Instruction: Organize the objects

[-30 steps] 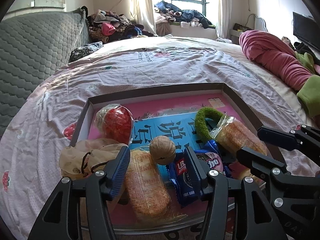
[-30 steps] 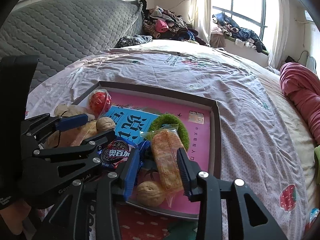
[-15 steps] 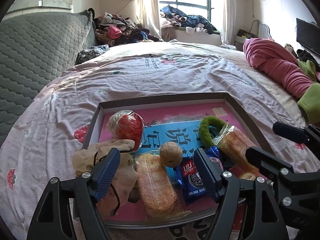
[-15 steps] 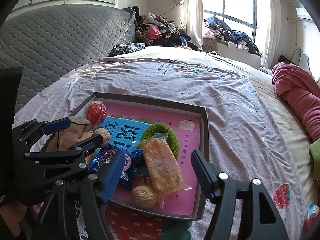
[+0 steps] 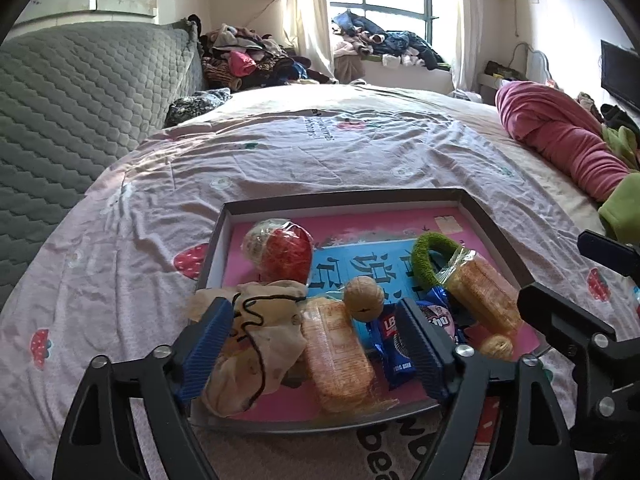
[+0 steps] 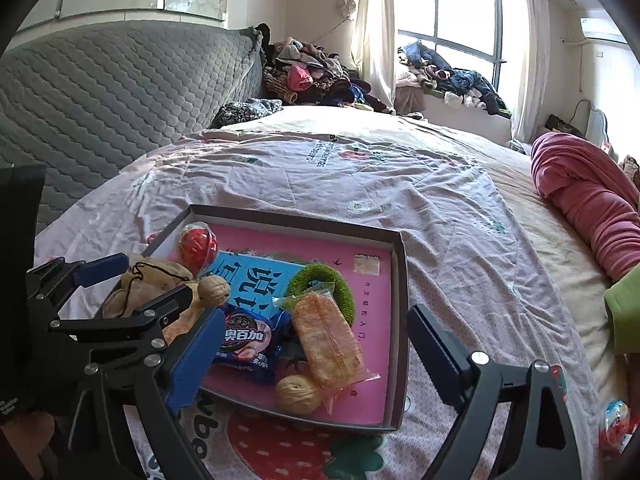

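Bedspread (image 5: 280, 152) — tray (image 5: 344, 196) — grippers agape

Bright daylight from the window (image 5: 384, 12) (glass blown out), sharp focus, heavy fisheye bending, black corners.

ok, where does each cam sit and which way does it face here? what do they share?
Left wrist: on the left tongs, facing forward over the tray's near-left end toward the window; own open fingers show, right tongs at right edge.
Right wrist: on the right tongs, over the tray's near-right end; own open fingers show, left tongs at left.
Shared: tray, green ring, red ball, blue cookie pack, two walnuts.
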A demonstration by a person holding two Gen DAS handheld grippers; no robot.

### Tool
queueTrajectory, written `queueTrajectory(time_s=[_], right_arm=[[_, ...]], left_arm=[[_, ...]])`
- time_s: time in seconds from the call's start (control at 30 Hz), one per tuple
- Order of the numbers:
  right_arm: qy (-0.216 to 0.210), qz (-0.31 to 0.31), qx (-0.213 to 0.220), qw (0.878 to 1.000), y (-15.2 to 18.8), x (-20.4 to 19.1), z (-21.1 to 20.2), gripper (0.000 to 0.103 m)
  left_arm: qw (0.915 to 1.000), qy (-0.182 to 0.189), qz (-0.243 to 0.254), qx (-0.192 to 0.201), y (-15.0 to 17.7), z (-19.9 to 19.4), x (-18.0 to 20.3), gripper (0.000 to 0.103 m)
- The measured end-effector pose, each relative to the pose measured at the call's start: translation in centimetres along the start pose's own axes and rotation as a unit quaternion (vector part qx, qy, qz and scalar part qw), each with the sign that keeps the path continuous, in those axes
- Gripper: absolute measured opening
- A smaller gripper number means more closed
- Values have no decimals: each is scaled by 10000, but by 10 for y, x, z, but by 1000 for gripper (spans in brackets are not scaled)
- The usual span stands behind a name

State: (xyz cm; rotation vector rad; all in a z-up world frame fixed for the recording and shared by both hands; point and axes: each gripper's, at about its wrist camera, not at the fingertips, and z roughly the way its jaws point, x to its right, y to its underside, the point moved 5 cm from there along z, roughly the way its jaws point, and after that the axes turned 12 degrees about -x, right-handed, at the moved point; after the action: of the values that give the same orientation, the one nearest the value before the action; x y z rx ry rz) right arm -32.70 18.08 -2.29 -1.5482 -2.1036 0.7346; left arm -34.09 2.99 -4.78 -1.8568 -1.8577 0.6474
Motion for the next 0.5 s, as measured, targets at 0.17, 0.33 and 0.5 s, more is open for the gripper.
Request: queueTrajectory(time_s=[0.17, 0.33, 0.5], right_arm=[[43, 76, -38, 10000, 2, 2, -3, 97], [110, 109, -74, 9999, 5, 4, -10, 100], [120, 87, -82, 9999, 7, 1, -20, 101]], left_arm=[[10000, -37, 17, 8, 3, -5, -2, 86], [10000, 29, -28, -61, 6, -10, -7, 89], [9999, 36, -25, -106, 7, -20, -9, 89]])
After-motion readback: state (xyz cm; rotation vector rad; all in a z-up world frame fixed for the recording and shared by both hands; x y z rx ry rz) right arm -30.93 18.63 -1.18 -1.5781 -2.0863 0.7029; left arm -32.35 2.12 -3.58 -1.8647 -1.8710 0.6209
